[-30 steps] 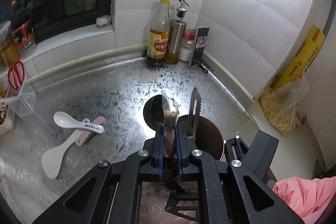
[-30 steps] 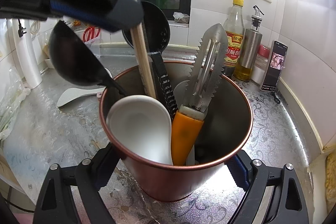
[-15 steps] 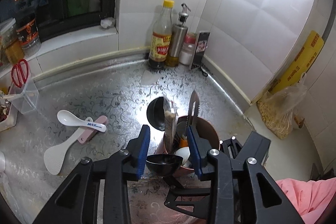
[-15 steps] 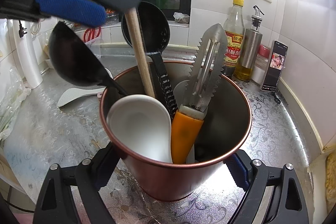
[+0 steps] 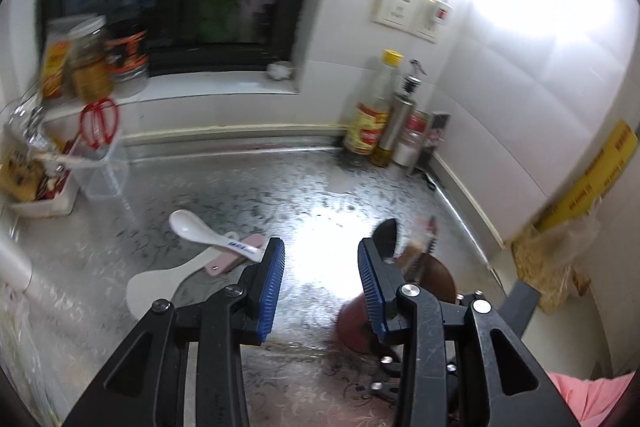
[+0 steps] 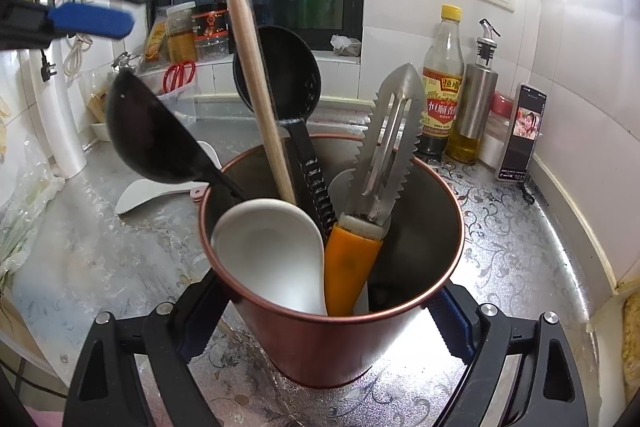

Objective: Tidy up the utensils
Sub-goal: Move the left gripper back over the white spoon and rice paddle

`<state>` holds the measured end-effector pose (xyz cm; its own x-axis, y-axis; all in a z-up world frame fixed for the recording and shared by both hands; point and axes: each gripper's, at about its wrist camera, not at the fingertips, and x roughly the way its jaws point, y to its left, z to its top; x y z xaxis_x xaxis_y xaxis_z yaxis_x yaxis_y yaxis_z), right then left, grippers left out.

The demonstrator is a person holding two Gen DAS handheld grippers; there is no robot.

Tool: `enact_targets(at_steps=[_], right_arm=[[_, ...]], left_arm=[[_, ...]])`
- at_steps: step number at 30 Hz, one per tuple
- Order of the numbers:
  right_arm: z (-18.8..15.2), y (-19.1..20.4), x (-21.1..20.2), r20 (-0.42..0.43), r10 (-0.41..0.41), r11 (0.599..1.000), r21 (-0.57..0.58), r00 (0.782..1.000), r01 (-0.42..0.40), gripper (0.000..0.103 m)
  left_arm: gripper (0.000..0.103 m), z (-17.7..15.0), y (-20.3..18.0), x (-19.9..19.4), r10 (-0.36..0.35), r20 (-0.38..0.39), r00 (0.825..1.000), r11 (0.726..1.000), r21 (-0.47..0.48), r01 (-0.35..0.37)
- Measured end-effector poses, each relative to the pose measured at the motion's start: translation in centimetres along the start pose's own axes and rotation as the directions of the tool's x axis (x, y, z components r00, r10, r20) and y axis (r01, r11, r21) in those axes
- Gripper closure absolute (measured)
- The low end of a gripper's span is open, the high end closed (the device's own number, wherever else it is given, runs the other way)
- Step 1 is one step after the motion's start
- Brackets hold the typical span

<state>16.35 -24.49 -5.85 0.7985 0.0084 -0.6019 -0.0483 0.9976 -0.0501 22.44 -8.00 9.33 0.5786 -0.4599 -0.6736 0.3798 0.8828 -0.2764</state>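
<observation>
The right gripper [image 6: 326, 311] clamps the copper utensil cup [image 6: 340, 339] from both sides, steadying it on the patterned steel counter [image 6: 516, 247]; the cup already holds two black ladles, a white soup spoon, wrapped chopsticks [image 6: 256, 79] and an orange-handled peeler [image 6: 380, 179]. The left gripper [image 5: 322, 283] has its jaws apart with nothing between them, having just opened. Loose on the counter to its left lie a white ceramic spoon [image 5: 212, 235], a white rice paddle [image 5: 164, 281] and a pink item [image 5: 234, 259] under them. Judging by this, the next pick is the ceramic spoon on top: the left gripper should approach along its handle, close across the narrow stem and lift clear of the paddle, while the right keeps the cup fixed
</observation>
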Motion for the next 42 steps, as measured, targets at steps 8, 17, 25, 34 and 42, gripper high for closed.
enact_targets(at_steps=[8,17,25,34,42], right_arm=[[0.2,0.1,-1.0,0.038,-0.001,1.000,-0.002,0.999,0.001,0.011],[0.3,0.1,-1.4,0.056,-0.001,1.000,0.006,0.998,0.001,0.011],[0.4,0.1,-1.3,0.055,-0.004,1.000,0.002,0.998,0.004,0.011],[0.6,0.1,-0.8,0.049,-0.011,1.000,-0.010,0.999,0.012,0.011],[0.4,0.4,-1.0,0.049,-0.022,0.999,-0.024,0.999,0.024,0.011]], left_arm=[[0.055,-1.8,7.2,-0.7,0.135,-0.016,0.991,0.968,-0.211,-0.136],[0.053,-5.8,16.1,-0.6,0.249,-0.127,0.960,0.837,-0.470,-0.280],[0.053,-9.5,18.8,3.4,0.259,-0.278,0.925,0.775,-0.512,-0.371],[0.053,-8.0,17.7,7.1,0.210,-0.286,0.935,0.832,-0.450,-0.325],[0.053,-3.3,18.0,9.7,0.178,-0.243,0.954,0.873,-0.408,-0.267]])
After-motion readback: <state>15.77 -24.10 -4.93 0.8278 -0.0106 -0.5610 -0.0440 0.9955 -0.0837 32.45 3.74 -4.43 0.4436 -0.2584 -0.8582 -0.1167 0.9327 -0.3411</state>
